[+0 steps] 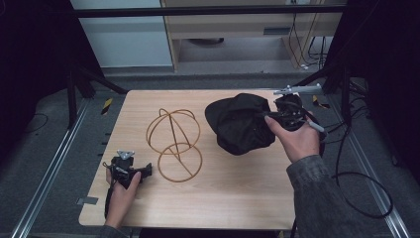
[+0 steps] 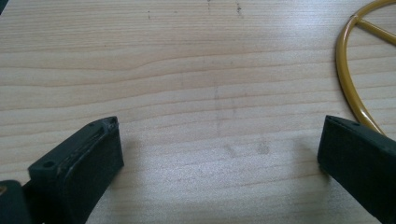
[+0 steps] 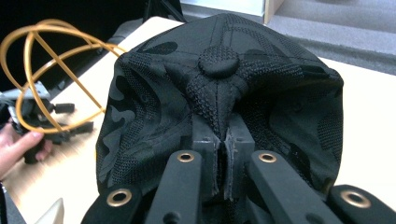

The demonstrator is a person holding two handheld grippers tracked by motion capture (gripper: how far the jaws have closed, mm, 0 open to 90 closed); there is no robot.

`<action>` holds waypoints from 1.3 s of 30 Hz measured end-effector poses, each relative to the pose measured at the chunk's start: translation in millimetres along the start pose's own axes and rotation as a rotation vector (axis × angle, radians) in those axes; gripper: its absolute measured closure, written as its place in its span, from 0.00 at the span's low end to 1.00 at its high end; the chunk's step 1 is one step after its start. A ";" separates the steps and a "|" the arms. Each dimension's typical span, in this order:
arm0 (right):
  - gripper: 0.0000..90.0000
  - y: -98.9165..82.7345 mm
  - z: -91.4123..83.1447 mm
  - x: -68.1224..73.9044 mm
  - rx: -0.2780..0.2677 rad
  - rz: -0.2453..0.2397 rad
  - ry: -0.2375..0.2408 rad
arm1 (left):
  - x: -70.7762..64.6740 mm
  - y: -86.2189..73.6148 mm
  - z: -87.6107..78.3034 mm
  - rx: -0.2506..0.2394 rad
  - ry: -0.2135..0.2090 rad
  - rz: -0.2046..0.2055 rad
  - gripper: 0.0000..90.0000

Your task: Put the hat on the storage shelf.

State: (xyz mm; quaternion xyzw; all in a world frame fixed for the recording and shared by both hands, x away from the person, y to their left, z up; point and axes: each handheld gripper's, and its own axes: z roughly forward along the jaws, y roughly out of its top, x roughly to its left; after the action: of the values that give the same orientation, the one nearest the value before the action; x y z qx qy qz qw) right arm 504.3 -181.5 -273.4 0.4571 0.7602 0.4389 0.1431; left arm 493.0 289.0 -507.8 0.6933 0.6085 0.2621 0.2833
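- Right gripper (image 3: 219,163) clamped tight on a pinch of fabric just below the top button of the black cap (image 3: 219,93), jaws fully together.
- Cap (image 1: 241,124) sitting toward the far right of the wooden table (image 1: 233,198), crown bunched up at the gripper.
- Gold wire stand (image 1: 174,144) just left of the cap, round base ring nearer, dome frame behind.
- Left gripper (image 2: 219,154) down at the near left, jaws spread wide with nothing between, just bare wood, stand's ring (image 2: 348,79) close beside one jaw.
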 end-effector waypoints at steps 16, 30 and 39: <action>0.96 35.7 3.0 20.6 -0.091 0.009 0.033 | -0.4 -0.2 0.1 -0.003 -0.001 -0.002 0.00; 0.96 58.3 4.6 41.6 -0.152 0.006 0.082 | -0.4 -0.2 0.1 -0.004 -0.001 -0.002 0.00; 0.96 62.5 11.4 54.0 -0.157 0.005 0.130 | -0.4 -0.2 0.0 -0.002 -0.001 -0.001 0.00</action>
State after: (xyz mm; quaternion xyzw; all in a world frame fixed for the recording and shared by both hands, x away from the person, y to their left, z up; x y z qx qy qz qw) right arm 517.7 -118.7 -220.2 0.4169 0.7302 0.5260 0.1279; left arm 492.9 288.6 -507.9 0.6928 0.6086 0.2621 0.2845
